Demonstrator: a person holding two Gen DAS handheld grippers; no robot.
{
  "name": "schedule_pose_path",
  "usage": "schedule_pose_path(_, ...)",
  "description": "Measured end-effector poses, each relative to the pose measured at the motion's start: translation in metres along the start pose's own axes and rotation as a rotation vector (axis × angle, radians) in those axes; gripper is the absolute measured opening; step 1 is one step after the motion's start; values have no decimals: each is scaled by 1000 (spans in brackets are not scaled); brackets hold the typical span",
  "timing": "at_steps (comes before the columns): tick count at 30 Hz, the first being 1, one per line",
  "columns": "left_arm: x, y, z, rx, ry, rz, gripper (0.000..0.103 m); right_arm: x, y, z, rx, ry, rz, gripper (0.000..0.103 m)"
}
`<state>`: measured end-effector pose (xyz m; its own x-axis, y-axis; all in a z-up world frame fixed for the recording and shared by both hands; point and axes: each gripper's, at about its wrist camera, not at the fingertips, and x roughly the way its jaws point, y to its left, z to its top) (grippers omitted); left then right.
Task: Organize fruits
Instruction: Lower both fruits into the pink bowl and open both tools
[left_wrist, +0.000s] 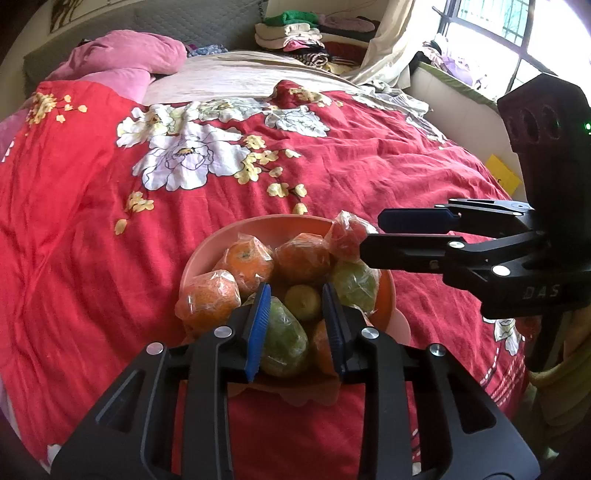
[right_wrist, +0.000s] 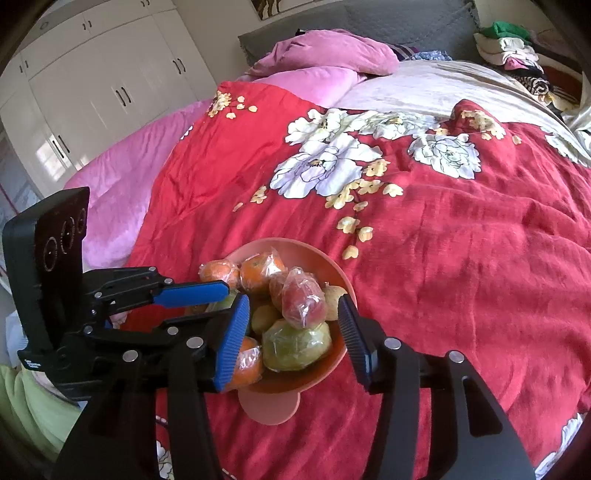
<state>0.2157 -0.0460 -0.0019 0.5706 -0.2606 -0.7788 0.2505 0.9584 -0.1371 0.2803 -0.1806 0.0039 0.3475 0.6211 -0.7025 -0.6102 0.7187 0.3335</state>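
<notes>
On a bed's red floral quilt (right_wrist: 461, 280), a salmon-pink plastic bowl (right_wrist: 332, 269) held plastic-wrapped oranges, green fruits and a red apple (right_wrist: 303, 302), gathered for sorting, while the left gripper (left_wrist: 297, 325) and right gripper (right_wrist: 291, 339) hovered spread

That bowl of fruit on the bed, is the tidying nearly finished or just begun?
Nearly finished, it seems. Every fruit in view sits piled in the pink bowl on the red floral quilt: wrapped oranges, green fruits, and a red wrapped fruit on top. Both the left gripper and the right gripper are open, holding nothing. No loose fruit shows.
</notes>
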Motion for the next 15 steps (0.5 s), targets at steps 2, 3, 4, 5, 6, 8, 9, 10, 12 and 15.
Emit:
schedule_pose_path(2, -1, 0, 0, -2, 0, -1, 22, -2, 0, 0, 1, -7, 3, 53)
schedule_pose_path(3, -1, 0, 0, -2, 0, 0, 22, -3, 0, -1, 2, -9, 2, 54)
schedule_pose_path(4, -1, 0, 0, -1, -1, 0, 23, -5, 0, -1, 4, -14, 2, 54)
schedule_pose_path(5, -1, 0, 0, -1, -1, 1, 26, -6, 0, -1, 5, -20, 2, 56)
schedule_pose_path(6, -2, 0, -1, -2, -2, 0, 27, -8, 0, -1, 5, -23, 1, 58)
schedule_pose_path(8, -1, 0, 1, 0, -3, 1, 27, -12, 0, 0, 9, -37, -7, 61)
schedule_pose_path(9, -2, 0, 0, -2, -2, -1, 27, -14, -1, 0, 10, -44, -10, 63)
schedule_pose_path(10, -1, 1, 1, -2, -3, 0, 27, -18, -1, 0, 13, -55, -14, 65)
schedule_pose_path(12, -1, 1, 2, 0, -5, 1, 29, -25, 0, -1, 14, -78, -26, 70)
schedule_pose_path(15, -4, 3, 4, -2, -13, 4, 32, -36, 2, -2, 9, -107, -39, 75)
